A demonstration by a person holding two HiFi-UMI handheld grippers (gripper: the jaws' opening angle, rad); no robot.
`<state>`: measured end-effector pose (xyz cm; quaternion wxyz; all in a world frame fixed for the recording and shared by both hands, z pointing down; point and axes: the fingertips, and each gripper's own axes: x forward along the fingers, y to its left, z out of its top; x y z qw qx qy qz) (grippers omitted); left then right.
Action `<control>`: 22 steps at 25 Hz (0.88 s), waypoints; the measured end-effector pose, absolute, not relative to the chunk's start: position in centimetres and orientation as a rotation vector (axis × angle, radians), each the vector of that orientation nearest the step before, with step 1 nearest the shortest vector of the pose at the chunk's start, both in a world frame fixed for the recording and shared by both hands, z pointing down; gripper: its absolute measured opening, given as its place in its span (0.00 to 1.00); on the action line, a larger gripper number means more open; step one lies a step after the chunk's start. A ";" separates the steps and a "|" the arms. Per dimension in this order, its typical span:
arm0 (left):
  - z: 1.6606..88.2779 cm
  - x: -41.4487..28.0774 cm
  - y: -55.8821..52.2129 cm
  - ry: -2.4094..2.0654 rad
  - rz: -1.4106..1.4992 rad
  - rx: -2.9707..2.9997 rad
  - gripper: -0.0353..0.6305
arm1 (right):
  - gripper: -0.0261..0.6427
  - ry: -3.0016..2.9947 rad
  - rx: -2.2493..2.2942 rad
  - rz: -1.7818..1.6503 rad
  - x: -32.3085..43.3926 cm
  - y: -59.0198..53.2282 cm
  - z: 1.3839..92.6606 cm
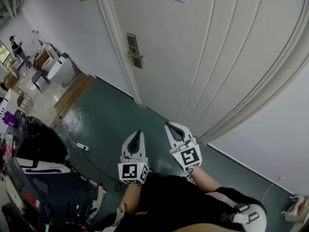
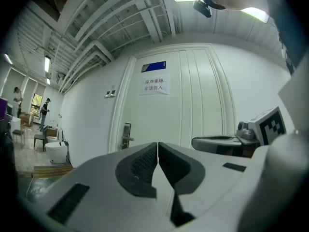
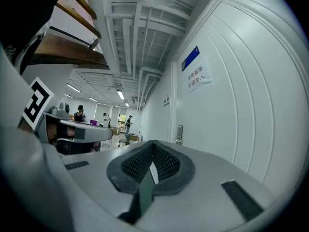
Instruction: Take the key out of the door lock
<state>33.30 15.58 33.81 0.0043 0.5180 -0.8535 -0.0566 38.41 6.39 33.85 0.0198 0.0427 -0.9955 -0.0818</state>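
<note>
— Green floor is seen below a white panelled door. Where is the lock?
— The door lock is set at the door's left edge. A key cannot be made out there; it is too small.
— And the tools?
— The left tool and right tool are held low, side by side, well apart from the lock. Both are closed, with nothing gripped.
</note>
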 end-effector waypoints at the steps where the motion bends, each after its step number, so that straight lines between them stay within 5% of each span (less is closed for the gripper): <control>1: 34.1 32.8 15.9 -2.669 -0.173 1.628 0.09 | 0.05 -3.093 0.124 -0.232 37.8 7.0 34.1; 11: 37.4 26.4 21.0 -2.618 -0.163 1.547 0.09 | 0.05 -3.064 -0.032 -0.034 30.5 12.1 38.1; 22: 38.9 19.9 25.3 -2.571 -0.187 1.562 0.09 | 0.29 -3.042 -0.078 0.237 24.2 16.0 40.2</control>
